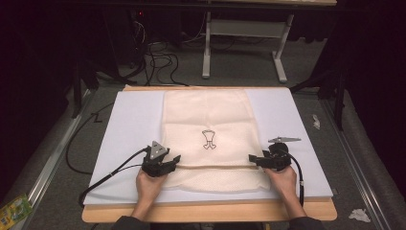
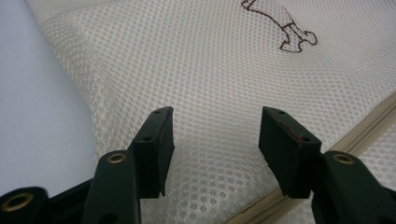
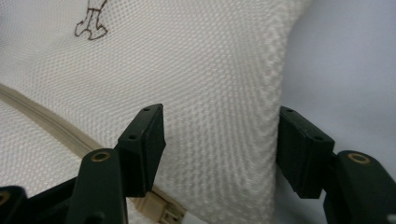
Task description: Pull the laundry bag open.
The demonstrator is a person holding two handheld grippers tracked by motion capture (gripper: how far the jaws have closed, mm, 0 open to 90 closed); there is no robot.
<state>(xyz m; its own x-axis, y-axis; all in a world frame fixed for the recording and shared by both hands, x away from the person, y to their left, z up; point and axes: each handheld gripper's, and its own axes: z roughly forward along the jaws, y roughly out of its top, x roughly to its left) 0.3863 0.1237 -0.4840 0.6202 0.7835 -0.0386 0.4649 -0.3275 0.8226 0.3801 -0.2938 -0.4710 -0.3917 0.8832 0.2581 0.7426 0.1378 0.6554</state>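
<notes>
Both grippers, left (image 1: pixel 168 162) and right (image 1: pixel 257 159), jaws apart over mesh bag (image 1: pixel 207 120) edges; advise closing squarely beside the zip (image 2: pixel 373 119), both sides level

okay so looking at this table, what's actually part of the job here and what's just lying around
Part of the job:
mesh laundry bag with zipper
left tongs, open over its left side
right tongs, open at its right edge
white mat

Lying about:
crumpled paper bits on the floor
green packet
floor cables
</notes>
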